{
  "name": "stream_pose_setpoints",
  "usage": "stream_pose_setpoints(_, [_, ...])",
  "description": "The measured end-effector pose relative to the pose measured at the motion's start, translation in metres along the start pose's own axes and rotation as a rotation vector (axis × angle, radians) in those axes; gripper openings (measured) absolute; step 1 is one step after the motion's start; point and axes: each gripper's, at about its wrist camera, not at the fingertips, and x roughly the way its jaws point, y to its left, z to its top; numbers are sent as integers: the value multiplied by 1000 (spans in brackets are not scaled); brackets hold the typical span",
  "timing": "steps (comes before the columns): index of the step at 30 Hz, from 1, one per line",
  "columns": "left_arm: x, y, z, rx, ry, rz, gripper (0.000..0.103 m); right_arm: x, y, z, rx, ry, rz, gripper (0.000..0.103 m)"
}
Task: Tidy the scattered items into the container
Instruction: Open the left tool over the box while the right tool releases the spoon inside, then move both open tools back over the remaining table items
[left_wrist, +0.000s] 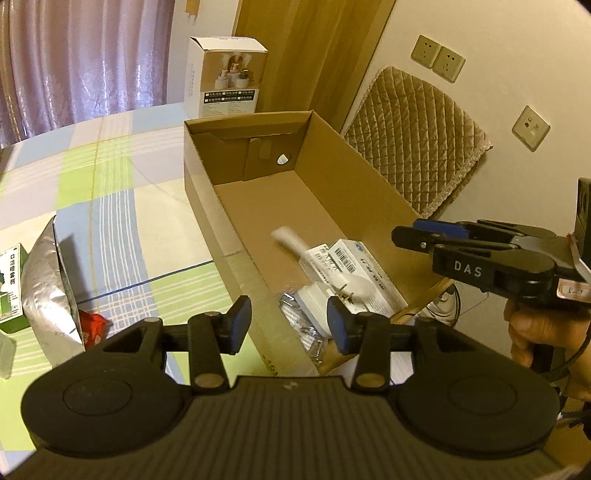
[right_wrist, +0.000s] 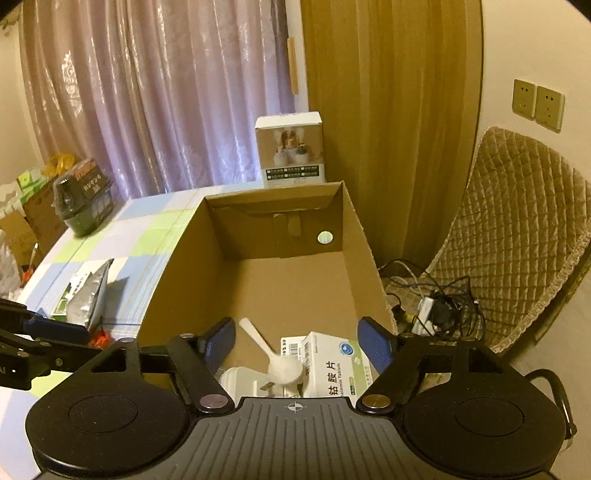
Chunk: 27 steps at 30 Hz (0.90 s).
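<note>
An open cardboard box (left_wrist: 207, 199) (right_wrist: 173, 258) stands on the checked tablecloth. Inside at its near end lie a white plastic spoon (left_wrist: 295, 240) (right_wrist: 273, 354), white medicine boxes (left_wrist: 354, 266) (right_wrist: 332, 365), a white plug-like item (left_wrist: 312, 302) and clear packaging (left_wrist: 295, 317). My left gripper (left_wrist: 290, 323) is open and empty above the box's near left wall. My right gripper (right_wrist: 295, 343) is open and empty above the box's near end; it also shows from the side in the left wrist view (left_wrist: 428, 234). A silver foil pouch (left_wrist: 48, 273) (right_wrist: 88, 295), a green box (left_wrist: 11, 288) and a red wrapper (left_wrist: 92, 325) lie on the table left of the box.
A white product box (left_wrist: 227, 75) (right_wrist: 291, 147) stands behind the cardboard box. A dark jar (right_wrist: 79, 199) sits at the table's far left edge. A quilted chair (left_wrist: 417, 147) (right_wrist: 517, 236) stands right of the table, with cables and a power strip (right_wrist: 432, 306) on the floor.
</note>
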Motion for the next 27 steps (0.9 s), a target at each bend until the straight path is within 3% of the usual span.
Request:
stream_pose_setpoints(11, [-12, 18, -20, -45, 9, 15, 49, -17, 12, -8, 1, 2, -5, 78])
stream_pose_setpoints(21, [-52, 48, -48, -112, -7, 70, 89, -47, 41, -7, -4, -32, 32, 78])
stream_pose_setpoints(27, [-87, 75, -77, -146, -15, 146, 98, -59, 78, -8, -32, -45, 85, 78])
